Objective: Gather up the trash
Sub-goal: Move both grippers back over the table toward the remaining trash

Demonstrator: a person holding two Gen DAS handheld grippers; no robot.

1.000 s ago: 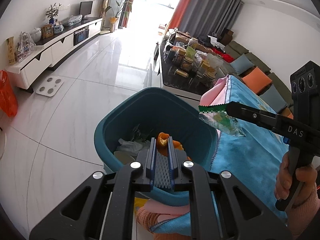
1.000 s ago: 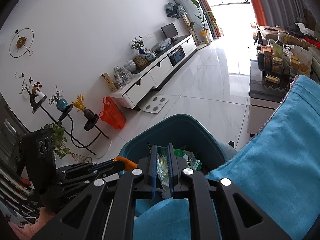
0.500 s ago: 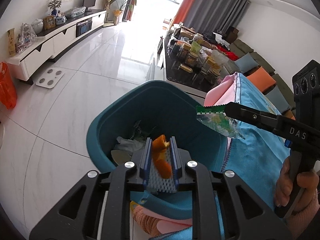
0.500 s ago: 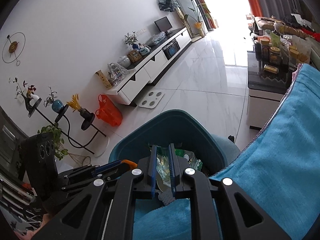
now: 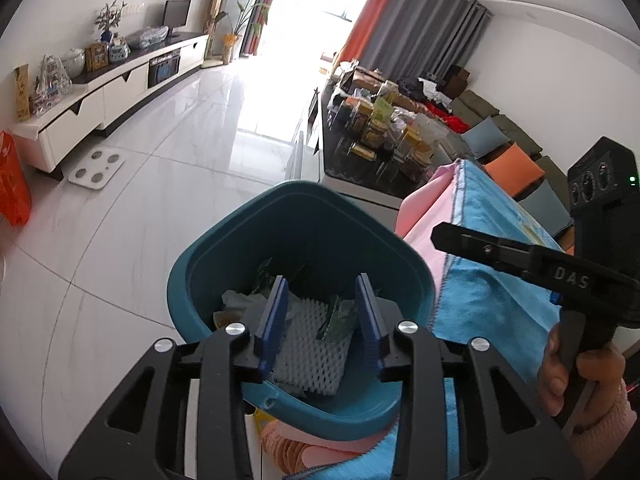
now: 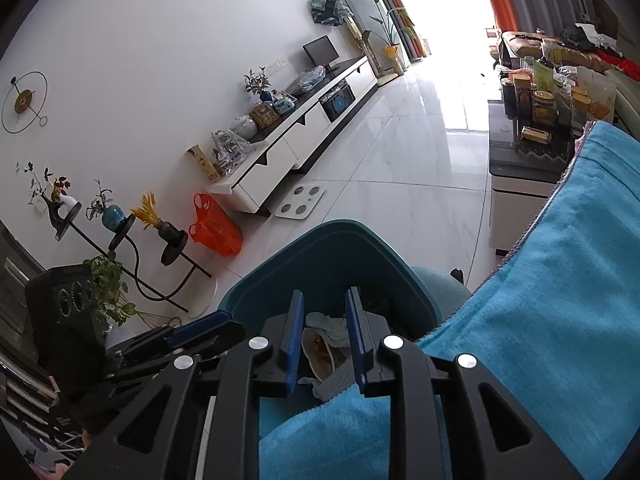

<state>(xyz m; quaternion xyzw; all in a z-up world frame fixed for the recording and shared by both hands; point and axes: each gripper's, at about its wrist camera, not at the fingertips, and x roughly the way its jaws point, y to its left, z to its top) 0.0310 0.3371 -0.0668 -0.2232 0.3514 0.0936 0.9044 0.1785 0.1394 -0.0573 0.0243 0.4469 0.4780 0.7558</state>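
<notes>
The left gripper point(image 5: 322, 312) holds nothing: its two blue pads point(image 5: 276, 314) stand apart with empty air between them, and its jaws have just been opening. It hangs over the teal trash bin point(image 5: 304, 224), and between its fingers one looks down on the trash inside: a white foam fruit net point(image 5: 310, 354), a small green wrapper point(image 5: 338, 322) that lies on the net, and crumpled white paper point(image 5: 244, 302) further back. The right gripper point(image 6: 322, 340) is also parted and empty, and its jaws have just been opening too, though less wide. In the left wrist view it reaches in from the right as a black finger point(image 5: 464, 238) above the bin's right edge, with a person's hand point(image 5: 576, 372) around its handle. Below its own pads point(image 6: 294, 338) the right wrist view shows a brownish peel point(image 6: 318, 354) and white paper in the bin. The bin stands just beside a surface with a blue towel point(image 6: 540, 320) over it, and a pink cloth point(image 5: 424, 208) shows under the towel's edge. Further out there is a glossy white tile floor point(image 5: 168, 168), a white bathroom scale point(image 5: 97, 163), a long white TV cabinet point(image 5: 116, 92), and a dark coffee table point(image 5: 360, 168) crowded with jars.
</notes>
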